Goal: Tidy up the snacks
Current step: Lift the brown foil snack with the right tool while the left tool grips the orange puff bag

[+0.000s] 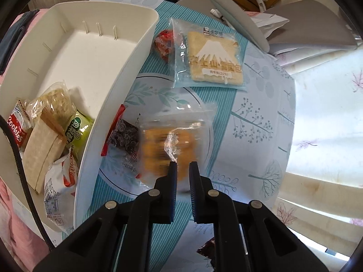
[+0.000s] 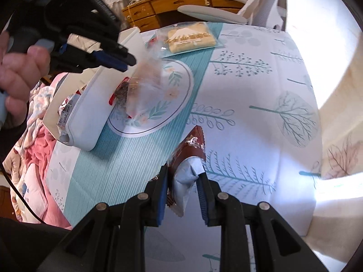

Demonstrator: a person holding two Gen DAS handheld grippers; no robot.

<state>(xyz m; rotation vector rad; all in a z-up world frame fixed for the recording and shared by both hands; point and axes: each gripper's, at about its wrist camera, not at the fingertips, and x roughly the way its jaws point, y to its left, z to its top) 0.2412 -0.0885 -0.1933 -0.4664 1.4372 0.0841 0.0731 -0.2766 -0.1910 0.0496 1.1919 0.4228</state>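
My left gripper [image 1: 183, 163] is shut on the edge of a clear packet with an orange cake [image 1: 165, 149] and holds it above the table; the packet hangs blurred in the right wrist view [image 2: 145, 83] below the left gripper [image 2: 130, 63]. A white bin [image 1: 95, 52] at the left holds several snacks, among them a Cookies pack [image 1: 17, 129]. My right gripper [image 2: 183, 170] is shut on a maroon and white snack packet [image 2: 186, 158]. A Mount Fuji bread pack [image 1: 213, 56], a red wrapper [image 1: 162, 45] and a dark candy packet [image 1: 124, 136] lie on the table.
The table has a teal and white leaf-print cloth [image 2: 249, 90]. A grey chair [image 1: 317, 22] and wooden drawers [image 2: 163, 6] stand beyond its far edge. Pink bedding [image 2: 34, 158] lies left of the bin [image 2: 90, 104].
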